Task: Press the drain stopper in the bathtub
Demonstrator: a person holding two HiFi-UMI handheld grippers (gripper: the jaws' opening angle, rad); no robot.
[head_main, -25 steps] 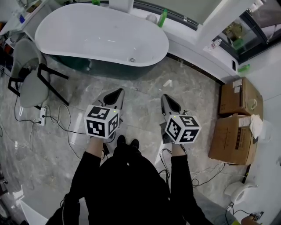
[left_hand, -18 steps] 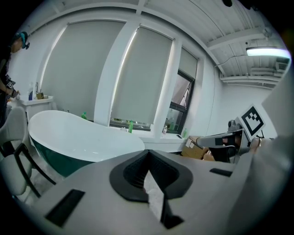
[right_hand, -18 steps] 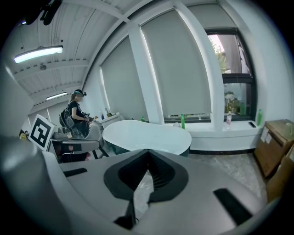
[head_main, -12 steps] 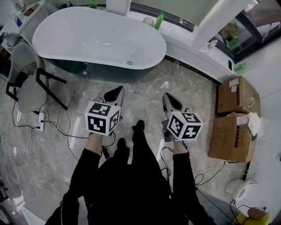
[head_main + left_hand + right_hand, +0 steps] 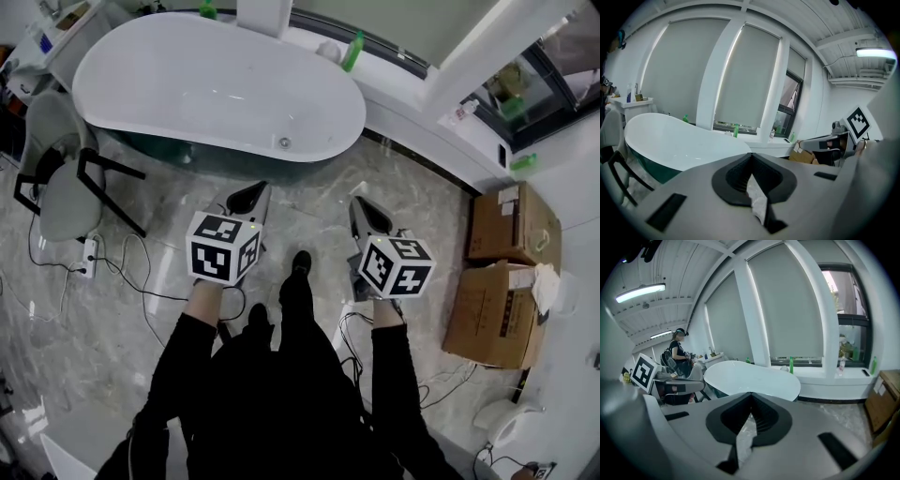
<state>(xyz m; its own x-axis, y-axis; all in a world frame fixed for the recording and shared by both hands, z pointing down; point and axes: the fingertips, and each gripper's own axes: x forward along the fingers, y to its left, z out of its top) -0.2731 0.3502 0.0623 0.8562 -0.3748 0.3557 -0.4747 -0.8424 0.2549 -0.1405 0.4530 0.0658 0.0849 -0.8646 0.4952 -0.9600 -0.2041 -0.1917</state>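
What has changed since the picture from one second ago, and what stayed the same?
One black shoe has stepped forward toward the white oval bathtub, so the tub and its small round drain stopper sit slightly lower in the head view. Nothing was grasped or released. The left hand-held gripper and right hand-held gripper stay shut, empty, side by side, short of the tub.

Step twd tub
Shoe now fwd at 12, betw. L gripper & R gripper; tub, drain closer in head view.
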